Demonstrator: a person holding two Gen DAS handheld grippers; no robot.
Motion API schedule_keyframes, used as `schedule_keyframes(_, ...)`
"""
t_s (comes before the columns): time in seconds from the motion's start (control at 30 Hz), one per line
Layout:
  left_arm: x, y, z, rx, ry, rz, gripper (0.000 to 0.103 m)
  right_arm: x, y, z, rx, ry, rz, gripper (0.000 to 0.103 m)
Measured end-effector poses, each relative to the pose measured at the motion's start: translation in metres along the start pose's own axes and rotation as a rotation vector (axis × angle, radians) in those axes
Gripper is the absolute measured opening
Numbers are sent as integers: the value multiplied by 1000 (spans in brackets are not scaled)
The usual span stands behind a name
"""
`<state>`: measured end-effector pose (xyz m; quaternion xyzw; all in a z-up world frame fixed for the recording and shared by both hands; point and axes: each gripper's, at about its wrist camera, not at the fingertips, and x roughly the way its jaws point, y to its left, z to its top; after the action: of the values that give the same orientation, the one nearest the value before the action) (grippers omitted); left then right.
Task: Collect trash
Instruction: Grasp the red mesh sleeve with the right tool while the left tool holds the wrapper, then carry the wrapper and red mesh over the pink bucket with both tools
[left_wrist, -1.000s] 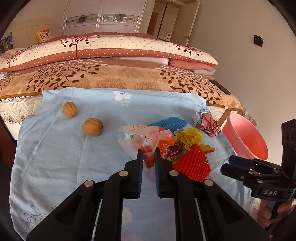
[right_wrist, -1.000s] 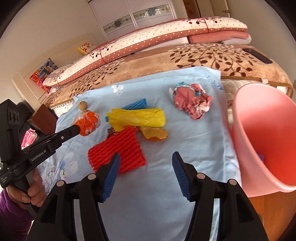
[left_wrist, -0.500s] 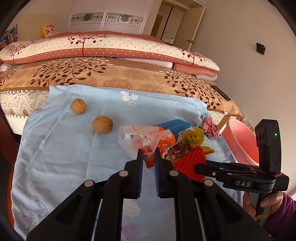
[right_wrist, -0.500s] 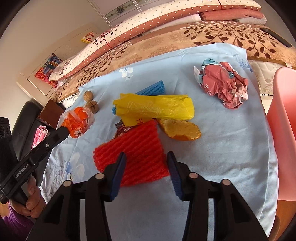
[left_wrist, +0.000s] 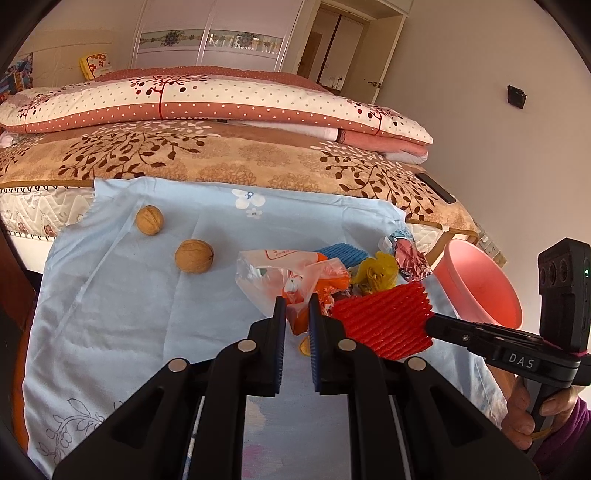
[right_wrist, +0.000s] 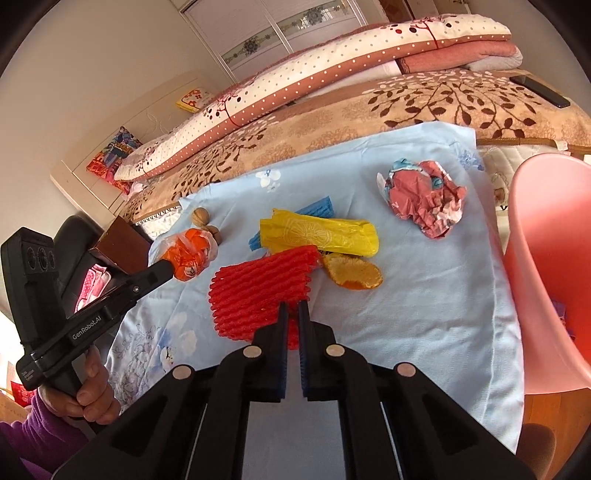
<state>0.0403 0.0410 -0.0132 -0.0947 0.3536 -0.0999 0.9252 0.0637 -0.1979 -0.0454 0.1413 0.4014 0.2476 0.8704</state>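
Right gripper (right_wrist: 291, 314) has shut on near edge of red foam net (right_wrist: 258, 291) since second ago, net now lifting off sheet (right_wrist: 424, 314). Left gripper (left_wrist: 295, 314) clamped on orange wrapper bag (left_wrist: 295, 280), held above sheet. You hold net by corner: light, soft, springy, squashes easily, may flop. Bin (right_wrist: 546, 266) just right of sheet, likely next stop.

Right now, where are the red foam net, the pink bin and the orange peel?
red foam net (right_wrist: 258, 288): right wrist view, middle of its ribbed face.
pink bin (right_wrist: 546, 266): right wrist view, inner wall.
orange peel (right_wrist: 352, 275): right wrist view, its pale inside.
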Motion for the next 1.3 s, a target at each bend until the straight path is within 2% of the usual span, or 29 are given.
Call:
schedule_keyframes(0.53, 1, -54, 11, 59, -30, -74, 11, -74, -39, 5, 61, -203, -168, 4)
schedule_keyframes(0.97, 18, -123, 17, 141, -34, -175, 11, -112, -86, -4, 143, -287, -353, 4)
schedule_keyframes(1.3, 36, -175, 16, 211, -21, -237, 11, -137, -120, -15, 216, -335, -438, 5)
